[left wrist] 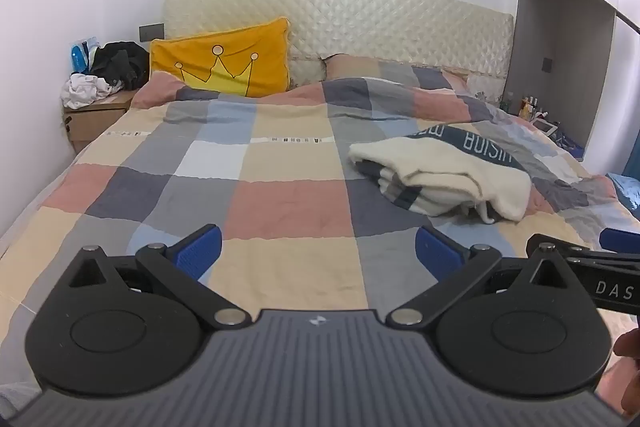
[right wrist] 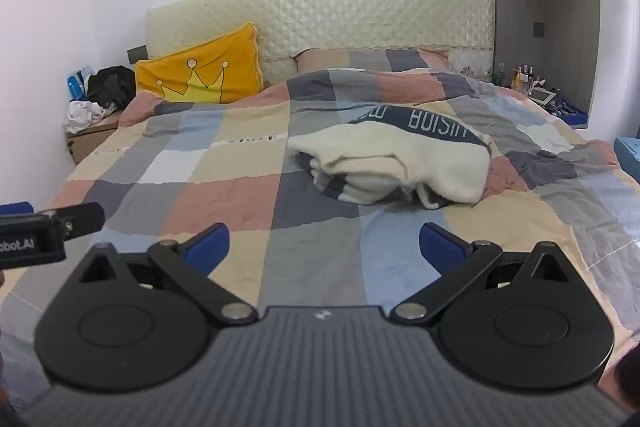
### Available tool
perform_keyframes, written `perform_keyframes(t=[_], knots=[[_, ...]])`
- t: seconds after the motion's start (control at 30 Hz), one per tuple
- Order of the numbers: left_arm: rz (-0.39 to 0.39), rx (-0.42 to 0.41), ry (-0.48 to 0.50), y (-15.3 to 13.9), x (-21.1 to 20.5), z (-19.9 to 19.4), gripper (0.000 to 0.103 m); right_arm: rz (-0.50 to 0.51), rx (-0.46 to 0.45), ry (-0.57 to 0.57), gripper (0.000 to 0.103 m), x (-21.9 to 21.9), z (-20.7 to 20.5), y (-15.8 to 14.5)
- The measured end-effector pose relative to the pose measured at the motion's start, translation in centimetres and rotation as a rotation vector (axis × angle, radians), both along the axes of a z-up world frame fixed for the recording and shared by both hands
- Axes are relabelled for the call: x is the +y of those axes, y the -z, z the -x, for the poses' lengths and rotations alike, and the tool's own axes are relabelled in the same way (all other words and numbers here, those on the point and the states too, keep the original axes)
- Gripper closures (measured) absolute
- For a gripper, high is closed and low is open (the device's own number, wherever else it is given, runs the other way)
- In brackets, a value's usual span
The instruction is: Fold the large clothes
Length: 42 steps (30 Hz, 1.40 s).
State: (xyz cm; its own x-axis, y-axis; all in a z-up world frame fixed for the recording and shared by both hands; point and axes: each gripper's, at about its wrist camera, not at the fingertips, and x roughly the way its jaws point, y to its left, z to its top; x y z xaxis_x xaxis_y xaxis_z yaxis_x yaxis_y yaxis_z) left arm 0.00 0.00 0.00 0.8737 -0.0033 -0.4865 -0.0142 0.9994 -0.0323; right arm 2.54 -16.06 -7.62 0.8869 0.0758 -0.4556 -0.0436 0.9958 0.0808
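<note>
A cream sweater with dark blue stripes and lettering (left wrist: 444, 171) lies crumpled on the checked duvet (left wrist: 256, 187), to the right of the bed's middle. It also shows in the right wrist view (right wrist: 396, 159), straight ahead. My left gripper (left wrist: 318, 247) is open and empty, low over the foot of the bed, well short and left of the sweater. My right gripper (right wrist: 324, 245) is open and empty, also near the foot, short of the sweater. Each gripper shows at the edge of the other's view.
A yellow crown pillow (left wrist: 224, 67) leans on the quilted headboard (left wrist: 360, 15). A box with piled clothes (left wrist: 100, 99) stands at the left of the bed. A shelf with bottles (right wrist: 536, 87) is at the right, by a grey cabinet (right wrist: 544, 7).
</note>
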Motion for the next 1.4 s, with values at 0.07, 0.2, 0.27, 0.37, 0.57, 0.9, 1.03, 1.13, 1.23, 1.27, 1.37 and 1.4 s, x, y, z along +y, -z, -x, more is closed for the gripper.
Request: perform_keyframes(t=[0.07,0.2,0.27,0.37,0.57,0.9,1.03,1.13,1.23,1.27,1.37,1.4], knots=[[0.002,-0.003,0.006,0.0,-0.1,0.0,0.000,-0.003,0.001,0.002,0.000,0.0,0.1,0.1],[-0.020,0.017,0.018,-0.1,-1.1,-1.0,0.000,-0.006,0.006,0.001,0.000,-0.1,0.2,0.1],[-0.005,0.013,0.018,0.1,-1.0,-0.8,0.000,-0.010,0.004,0.001,0.000,-0.3,0.1,0.0],[-0.013,-0.005,0.021,0.3,-0.8,-0.7,0.000,-0.008,0.006,0.003,0.000,-0.3,0.2,0.2],[-0.003,-0.007,0.023,0.2,-1.4,-0.7,0.000,0.000,0.005,0.008,0.000,-0.3,-0.1,0.5],[0.008,-0.011,0.028,0.6,-0.8,-0.1,0.000,-0.006,0.019,0.006,0.000,-0.7,0.2,0.5],[0.009,-0.011,0.028,0.6,-0.9,-0.1,0.000,-0.002,0.019,0.005,0.000,-0.6,0.2,0.6],[0.011,-0.010,0.028,0.6,-0.9,-0.1,0.000,-0.001,0.018,0.007,0.000,-0.7,0.2,0.5],[0.012,-0.010,0.029,0.6,-0.7,-0.1,0.000,0.004,0.021,0.010,0.000,-0.4,0.1,0.5],[0.013,-0.010,0.029,0.6,-0.7,-0.1,0.000,0.004,0.021,0.009,0.000,-0.4,0.1,0.6],[0.012,-0.009,0.030,0.5,-0.7,-0.1,0.000,0.003,0.023,0.009,0.000,-0.5,0.1,0.6],[0.012,-0.008,0.032,0.6,-0.8,-0.1,0.000,0.003,0.021,0.010,0.000,-0.5,0.1,0.7]])
